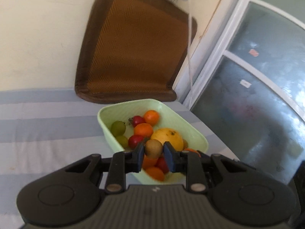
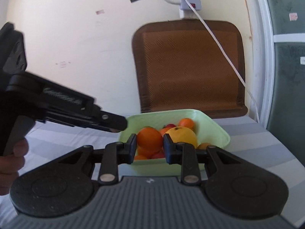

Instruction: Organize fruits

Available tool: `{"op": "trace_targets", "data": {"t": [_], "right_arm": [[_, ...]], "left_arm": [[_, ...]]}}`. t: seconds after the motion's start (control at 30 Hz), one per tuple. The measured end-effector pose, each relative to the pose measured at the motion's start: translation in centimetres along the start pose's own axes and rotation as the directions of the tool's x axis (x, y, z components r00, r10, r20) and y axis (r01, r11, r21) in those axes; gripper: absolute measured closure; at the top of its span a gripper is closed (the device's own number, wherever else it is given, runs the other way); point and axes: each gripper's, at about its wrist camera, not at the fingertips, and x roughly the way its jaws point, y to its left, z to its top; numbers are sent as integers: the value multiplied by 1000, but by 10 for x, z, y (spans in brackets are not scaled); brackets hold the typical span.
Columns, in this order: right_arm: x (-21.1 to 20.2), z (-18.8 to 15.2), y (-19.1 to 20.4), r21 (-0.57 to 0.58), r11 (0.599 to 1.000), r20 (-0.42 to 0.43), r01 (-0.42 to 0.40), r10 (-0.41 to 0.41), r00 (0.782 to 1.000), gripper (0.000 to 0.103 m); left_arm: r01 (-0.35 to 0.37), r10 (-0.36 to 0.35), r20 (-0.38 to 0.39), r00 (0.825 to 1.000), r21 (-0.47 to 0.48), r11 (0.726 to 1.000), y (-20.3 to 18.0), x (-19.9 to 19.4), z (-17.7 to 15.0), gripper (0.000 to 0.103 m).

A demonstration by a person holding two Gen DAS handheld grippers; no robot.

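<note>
The left hand-held gripper (image 1: 154, 151) is closed on a small brownish-green kiwi (image 1: 154, 148), pads pressing its two sides, and holds it above the near end of the pale green tub (image 1: 198, 133). The right hand-held gripper (image 2: 150, 145) is closed on an orange (image 2: 150, 138) in the same way, above the near rim of the same tub. The tub sits on a striped blue-and-white bed (image 1: 47, 118) in front of a brown woven mat (image 1: 137, 49) leaning on the wall at 12 o'clock. It also holds a big yellow fruit (image 1: 167, 138), green grapes (image 1: 118, 127) at its 9 o'clock side, red fruits and more oranges. Both fruits look lifted for sorting, so the grip should stay even and gentle: the kiwi is soft and round, apt to roll out if squeezed off-centre. The two grippers are close together, the left one crossing at 9 o'clock in the right wrist view, so carry each fruit away on its own side to avoid a knock
</note>
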Motion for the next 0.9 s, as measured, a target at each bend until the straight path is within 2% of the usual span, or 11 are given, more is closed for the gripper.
{"op": "trace_targets", "data": {"t": [0.17,0.27,0.33,0.4,0.57,0.63,0.7,0.83,0.9], "right_arm": [[18,-4,-4,9,1000,-25,12,-11,1000,69],[16,-6,-5,12,1000,-20,10,-10,1000,70],[12,-6,-6,28,1000,-8,6,-6,1000,70],[8,-5,-8,44,999,6,3,-3,1000,69],[-12,-8,-9,130,991,47,14,-20,999,70],[-24,-14,-8,210,977,61,37,-51,997,69],[-33,-23,-6,275,960,56,46,-64,996,69],[-44,-40,0,338,939,2,59,-64,998,69],[-49,-47,4,354,933,-20,67,-64,998,69]], "left_arm": [[-46,46,-42,998,-5,999,1,33,5,79],[-60,59,-51,997,-17,998,5,35,4,78],[-56,55,-39,998,-25,998,7,27,4,76],[-63,62,-14,998,-28,998,7,17,4,69],[-86,87,52,995,-14,996,2,-20,-3,69],[-133,132,66,989,12,991,-3,-33,-13,64],[-200,196,80,977,36,979,-9,-44,-27,52],[-301,294,91,951,72,951,-18,-60,-52,48],[-346,338,99,936,76,935,-20,-68,-62,42]]}}
